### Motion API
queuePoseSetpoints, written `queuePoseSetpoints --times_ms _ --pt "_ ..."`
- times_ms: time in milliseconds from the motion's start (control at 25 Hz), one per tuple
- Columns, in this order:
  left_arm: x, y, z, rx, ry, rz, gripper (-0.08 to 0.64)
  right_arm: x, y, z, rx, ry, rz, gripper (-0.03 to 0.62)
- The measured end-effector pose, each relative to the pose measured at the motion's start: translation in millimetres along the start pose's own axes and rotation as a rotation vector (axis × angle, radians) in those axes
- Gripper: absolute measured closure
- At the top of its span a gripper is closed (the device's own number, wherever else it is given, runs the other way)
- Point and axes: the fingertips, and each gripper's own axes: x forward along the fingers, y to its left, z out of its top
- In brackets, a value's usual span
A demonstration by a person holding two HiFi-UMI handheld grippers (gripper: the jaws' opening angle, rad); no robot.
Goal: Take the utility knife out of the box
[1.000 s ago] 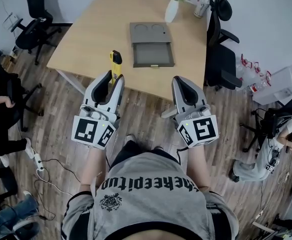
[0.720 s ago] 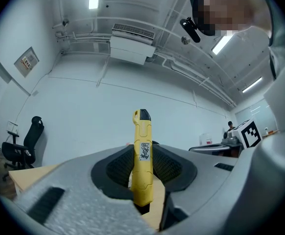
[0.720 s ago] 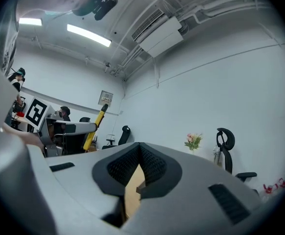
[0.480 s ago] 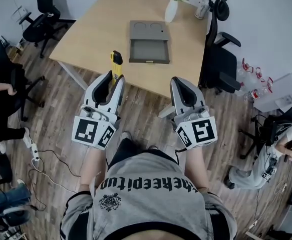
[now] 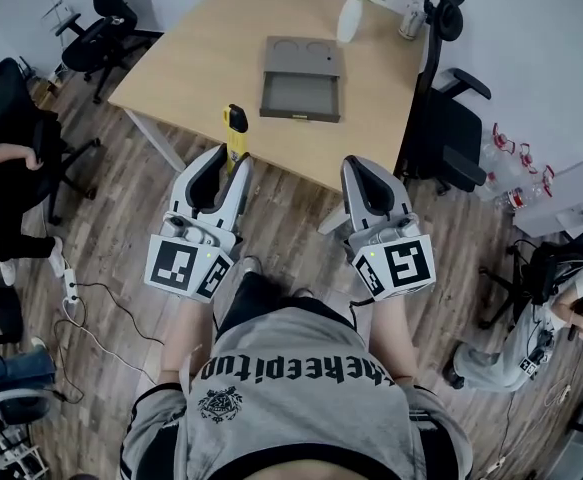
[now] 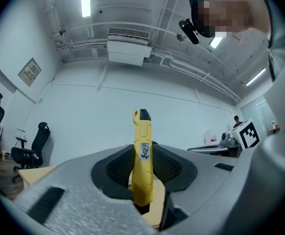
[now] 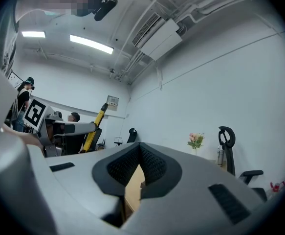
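My left gripper is shut on a yellow utility knife with a black tip, held upright by its lower end. In the left gripper view the knife stands straight up between the dark pads. Ahead on the wooden table sits the grey box, its shallow drawer pulled out and empty. My right gripper hovers beside the left one near the table's front edge, shut with nothing in it. The right gripper view shows the knife off to its left.
A white vase of flowers stands at the table's far edge. Black office chairs flank the table on the right and left. People sit at both sides of the room. Cables lie on the wooden floor.
Both grippers, with the knife still held in the left one, have drawn back a little from the table. The table and box now sit slightly farther up the view.
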Motion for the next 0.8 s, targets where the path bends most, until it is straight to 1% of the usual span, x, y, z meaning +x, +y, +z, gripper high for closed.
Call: queuePoseSetpoints --times_ms 320,800 --pt "-9 -16 -2 0.003 -0.001 0.018 0.433 -14 -2 -3 0.005 -0.002 0.021 0.586" --pt "-10 -29 1 0.002 -0.012 0.013 0.433 -27 -9 -1 0.006 -0.009 0.006 0.586"
